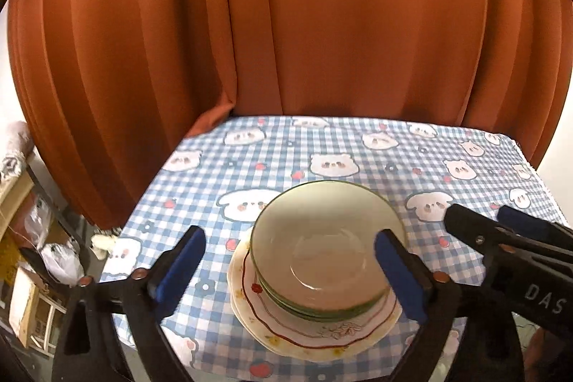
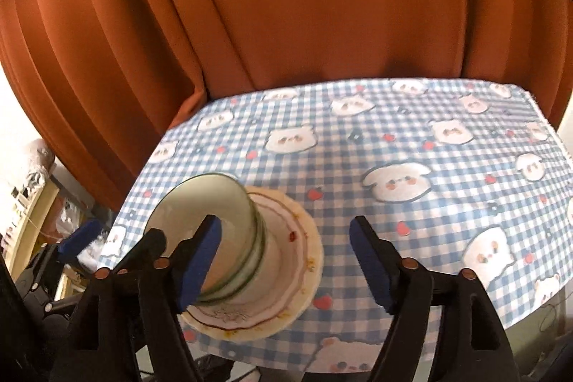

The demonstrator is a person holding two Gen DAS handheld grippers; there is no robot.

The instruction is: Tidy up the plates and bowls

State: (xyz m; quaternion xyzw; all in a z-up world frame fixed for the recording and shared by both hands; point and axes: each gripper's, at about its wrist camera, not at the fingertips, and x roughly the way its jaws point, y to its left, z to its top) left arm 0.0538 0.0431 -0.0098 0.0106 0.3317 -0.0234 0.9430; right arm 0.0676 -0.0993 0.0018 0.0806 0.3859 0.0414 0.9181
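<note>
While a rust-orange curtain is hanging behind it, a table is wearing a blue-checked tablecloth printed with white bears and red apples; cluttered shelves are showing at nine o'clock. Toward six o'clock, green-rimmed bowls, three by their rims, are nesting on two scalloped floral plates. Spreading wide, the left gripper is straddling the stack without touching it. At three o'clock the right gripper, lettered "DAS", is gaping empty beside the stack.

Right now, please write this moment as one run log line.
left gripper: open, empty | right gripper: open, empty | bowls: stacked on plates | table
</note>
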